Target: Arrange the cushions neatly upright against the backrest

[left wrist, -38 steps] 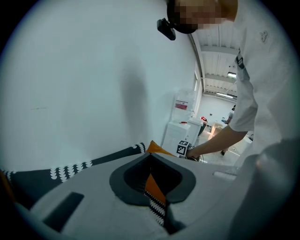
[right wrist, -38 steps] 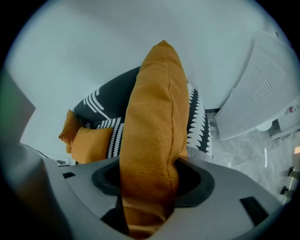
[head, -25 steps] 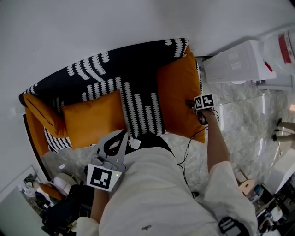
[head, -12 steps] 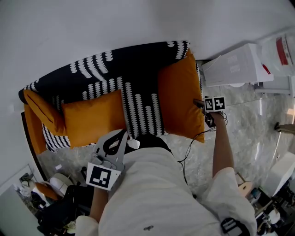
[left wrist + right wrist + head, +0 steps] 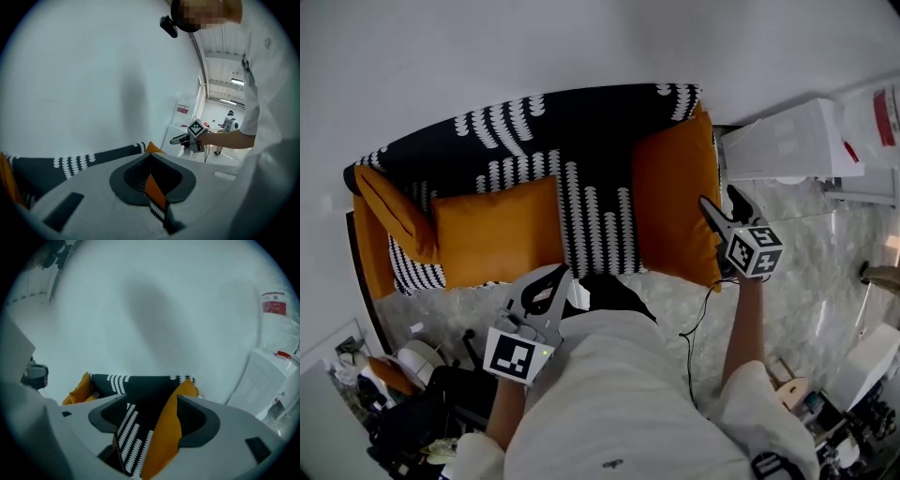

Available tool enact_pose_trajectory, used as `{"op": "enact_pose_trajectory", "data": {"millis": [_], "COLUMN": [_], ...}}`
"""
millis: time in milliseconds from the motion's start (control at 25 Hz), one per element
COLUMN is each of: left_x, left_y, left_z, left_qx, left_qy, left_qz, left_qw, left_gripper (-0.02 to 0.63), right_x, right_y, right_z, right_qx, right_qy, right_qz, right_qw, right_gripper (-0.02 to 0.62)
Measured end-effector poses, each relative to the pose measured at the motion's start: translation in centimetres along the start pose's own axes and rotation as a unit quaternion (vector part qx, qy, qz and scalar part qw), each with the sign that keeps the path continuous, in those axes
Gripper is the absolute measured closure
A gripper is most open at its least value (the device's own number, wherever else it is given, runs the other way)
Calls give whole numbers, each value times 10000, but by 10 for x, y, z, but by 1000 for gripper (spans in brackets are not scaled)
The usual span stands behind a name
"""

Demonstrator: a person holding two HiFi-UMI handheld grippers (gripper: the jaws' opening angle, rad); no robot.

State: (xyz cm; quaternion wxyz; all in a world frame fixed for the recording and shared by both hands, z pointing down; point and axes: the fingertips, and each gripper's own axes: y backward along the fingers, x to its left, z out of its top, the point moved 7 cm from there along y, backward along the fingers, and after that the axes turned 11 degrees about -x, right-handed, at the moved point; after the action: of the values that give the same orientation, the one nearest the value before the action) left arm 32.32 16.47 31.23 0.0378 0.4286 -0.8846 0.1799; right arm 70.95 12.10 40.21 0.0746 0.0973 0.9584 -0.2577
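The right claw (image 5: 718, 198) stands wide open and holds nothing. Its tips are at the outer edge of the orange cushion (image 5: 673, 211) at the right end of the black-and-white sofa (image 5: 581, 131), and whether a tip touches the fabric cannot be told. The left claw (image 5: 562, 274) is closed to a thin slit and empty, near the seat's front edge, beside a second orange cushion (image 5: 497, 246); a third cushion (image 5: 386, 208) sits at the left end.
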Motion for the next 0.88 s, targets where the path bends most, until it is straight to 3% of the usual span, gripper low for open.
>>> {"op": "enact_pose_trajectory", "data": {"millis": [240, 440, 640, 880], "left_x": [-3, 2, 31, 77], "left_y": [7, 28, 85, 199], "left_z": [-9, -8, -18, -40], "left_qx": [33, -64, -216, -489], "left_qy": [5, -49, 68, 212], "left_qz": [-189, -265, 155, 693], "left_qw": [9998, 9996, 9996, 9962], "left_gripper": [595, 595, 595, 595], "right_x": [72, 142, 215, 338], "right_y": [-5, -12, -32, -48], "right_z": [9, -16, -35, -43], "right_qx": [-617, -276, 103, 230], "right_qy": [-325, -489, -568, -420], "right_qz": [485, 1154, 1725, 2225], "right_qw": [9964, 9917, 9833, 9738], "right_gripper": [262, 262, 263, 262]}}
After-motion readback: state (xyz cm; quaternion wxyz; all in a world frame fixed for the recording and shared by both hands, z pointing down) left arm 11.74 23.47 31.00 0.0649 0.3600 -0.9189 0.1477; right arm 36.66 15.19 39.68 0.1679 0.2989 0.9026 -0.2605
